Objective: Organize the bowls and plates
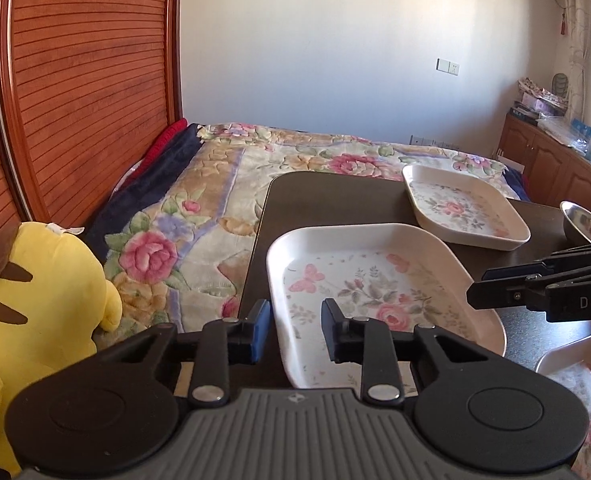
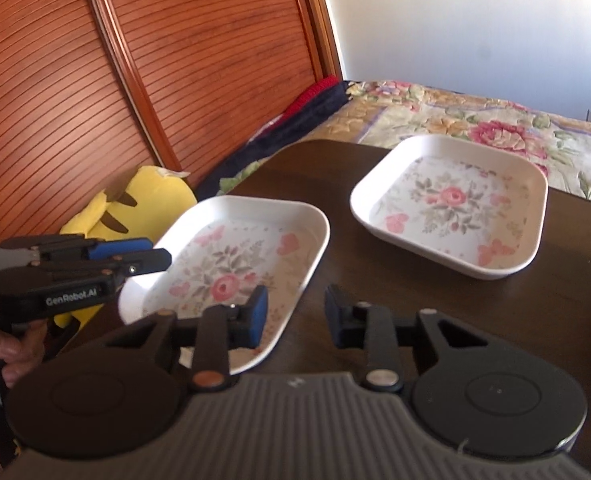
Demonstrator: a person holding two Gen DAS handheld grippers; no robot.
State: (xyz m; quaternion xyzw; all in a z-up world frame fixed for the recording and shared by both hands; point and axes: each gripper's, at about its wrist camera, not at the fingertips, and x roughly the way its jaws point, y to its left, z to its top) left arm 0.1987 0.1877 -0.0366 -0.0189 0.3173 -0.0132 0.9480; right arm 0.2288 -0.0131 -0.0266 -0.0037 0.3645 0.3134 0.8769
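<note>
Both tongs, left (image 1: pixel 295 330) and right (image 2: pixel 295 316), gape empty above the near white floral rectangular plate (image 1: pixel 375 280) on the dark desk (image 2: pixel 535 312), seemingly without touching it.

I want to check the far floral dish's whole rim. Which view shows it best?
The right wrist view: the far floral dish shows its full rim, unblocked. The left wrist view shows it smaller and more slanted.
</note>
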